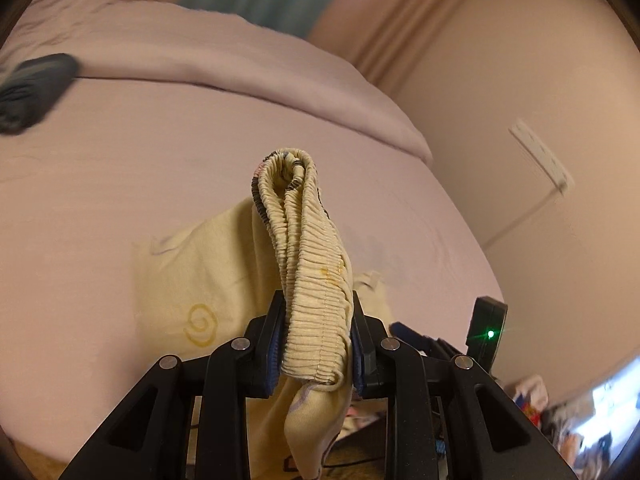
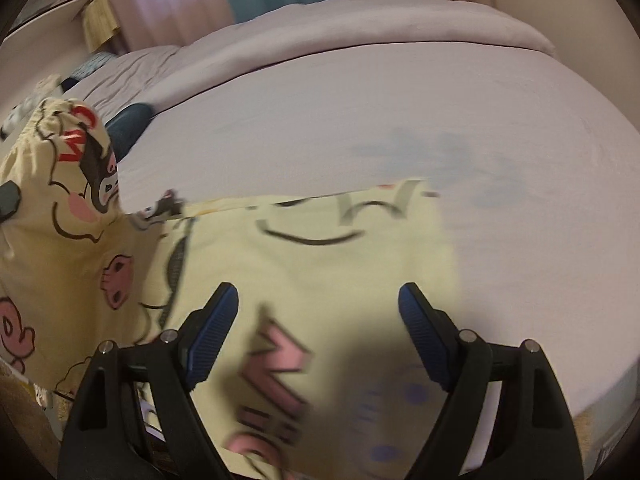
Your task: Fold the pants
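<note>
The yellow cartoon-print pants (image 2: 320, 264) lie partly spread on the lilac bed sheet (image 2: 400, 120), their ribbed elastic waistband (image 1: 312, 280) bunched and lifted. My left gripper (image 1: 319, 344) is clamped on that waistband. My right gripper (image 2: 318, 336) hangs above the flat fabric, its 2 jaws wide apart, holding nothing.

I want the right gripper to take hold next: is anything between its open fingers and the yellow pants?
Nothing visible. The right gripper hangs open directly over the pants spread on the bed, with only bare fabric below. The left gripper is shut on the waistband.
</note>
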Available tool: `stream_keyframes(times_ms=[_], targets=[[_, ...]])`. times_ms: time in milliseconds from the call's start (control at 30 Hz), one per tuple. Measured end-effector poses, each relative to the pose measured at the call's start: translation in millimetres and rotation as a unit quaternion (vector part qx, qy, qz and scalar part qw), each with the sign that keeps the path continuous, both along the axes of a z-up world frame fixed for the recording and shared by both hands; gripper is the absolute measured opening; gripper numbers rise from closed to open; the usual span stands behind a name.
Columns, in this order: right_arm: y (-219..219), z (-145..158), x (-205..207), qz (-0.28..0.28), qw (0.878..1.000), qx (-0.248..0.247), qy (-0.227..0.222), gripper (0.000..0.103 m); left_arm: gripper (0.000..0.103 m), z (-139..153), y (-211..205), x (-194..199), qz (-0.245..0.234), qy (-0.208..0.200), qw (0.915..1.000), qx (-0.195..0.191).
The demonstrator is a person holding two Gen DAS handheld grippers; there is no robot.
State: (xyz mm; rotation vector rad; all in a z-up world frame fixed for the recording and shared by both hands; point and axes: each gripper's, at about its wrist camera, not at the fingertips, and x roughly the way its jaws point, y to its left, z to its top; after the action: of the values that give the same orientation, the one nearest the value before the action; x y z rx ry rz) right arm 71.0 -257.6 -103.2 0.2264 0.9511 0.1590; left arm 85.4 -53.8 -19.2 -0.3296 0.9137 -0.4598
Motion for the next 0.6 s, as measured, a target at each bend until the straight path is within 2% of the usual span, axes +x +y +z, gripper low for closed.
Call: stream_keyframes(times_ms=[100,200,400,500,533,600], targets=[[-23.6,1.8,-6.0,-0.039,0.999,-0.010,0.014,0.083,0.025,-13.6,-31.5,8.9,-0.027,0.019,0.9994,0.000],[-46.8,3.9,-13.0,-0.070,0.997,-0.001,0.014,0.083,0.025,-35.7,-57.6,19.9,-0.039,0.036,0.9983,0.024],[-72.4,-2.6,-22.4,-0.106,0.994,-0.003,0.025,0.083,0.026,-89.0,-88.6,36.7,-0.061,0.106,0.9912,0.052],[-78.8,-7.4,-24.6,-0.115,0.993,0.002,0.034,0.083,0.026,-105.7,-93.3,37.0,-0.059,0.131,0.9886,0.045],[-80.6,-8.7,-25.1,-0.117,0.993,0.003,0.036,0.083,0.027,-106.6,-91.9,36.4,-0.055,0.128,0.9895,0.040],[-78.1,-9.7,-23.6,-0.116,0.993,0.002,0.037,0.083,0.035,-102.6,-90.0,33.4,-0.059,0.121,0.9904,0.030]])
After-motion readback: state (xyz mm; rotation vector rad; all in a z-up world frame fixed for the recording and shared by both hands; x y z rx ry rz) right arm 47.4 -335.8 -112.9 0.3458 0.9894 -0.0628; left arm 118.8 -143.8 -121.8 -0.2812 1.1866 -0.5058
